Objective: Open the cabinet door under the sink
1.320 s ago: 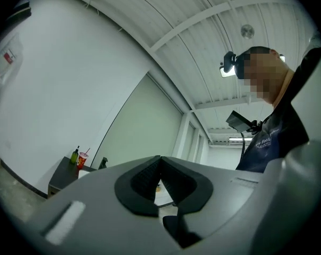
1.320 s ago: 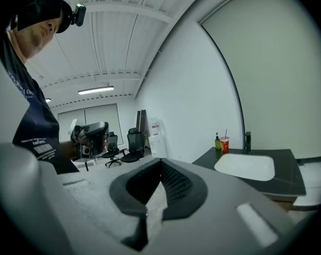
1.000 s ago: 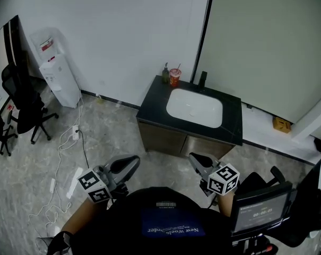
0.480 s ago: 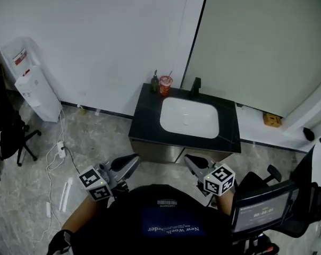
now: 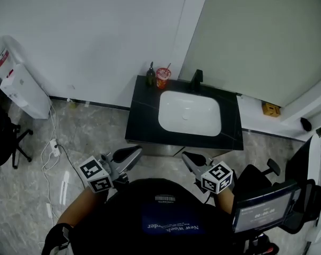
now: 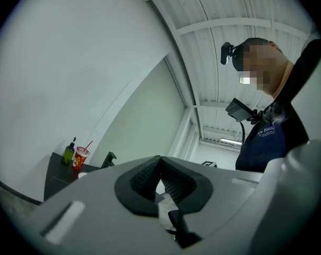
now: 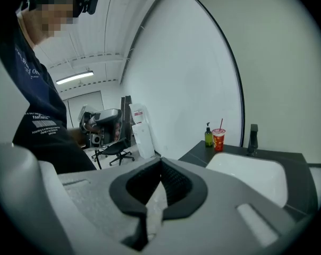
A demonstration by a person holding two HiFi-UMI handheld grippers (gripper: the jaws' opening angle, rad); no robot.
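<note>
Holding L hand-held gripper (image 5: 138, 151) & R hand-held gripper (image 5: 185, 155) both pinched closed w/ nothing between, near front of black table (image 5: 141, 116), cabinet door (image 5: 154, 150) showing only as sliver below sink (image 5: 189, 113).

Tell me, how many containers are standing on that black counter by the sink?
2. A green pump bottle sits at the back left corner of the counter; a red cup with a straw stands just right of it, left of the faucet. None looks hidden.

An office: swivel chair (image 5: 2, 142), water dispenser (image 5: 21, 91), sink (image 5: 189, 113).
</note>
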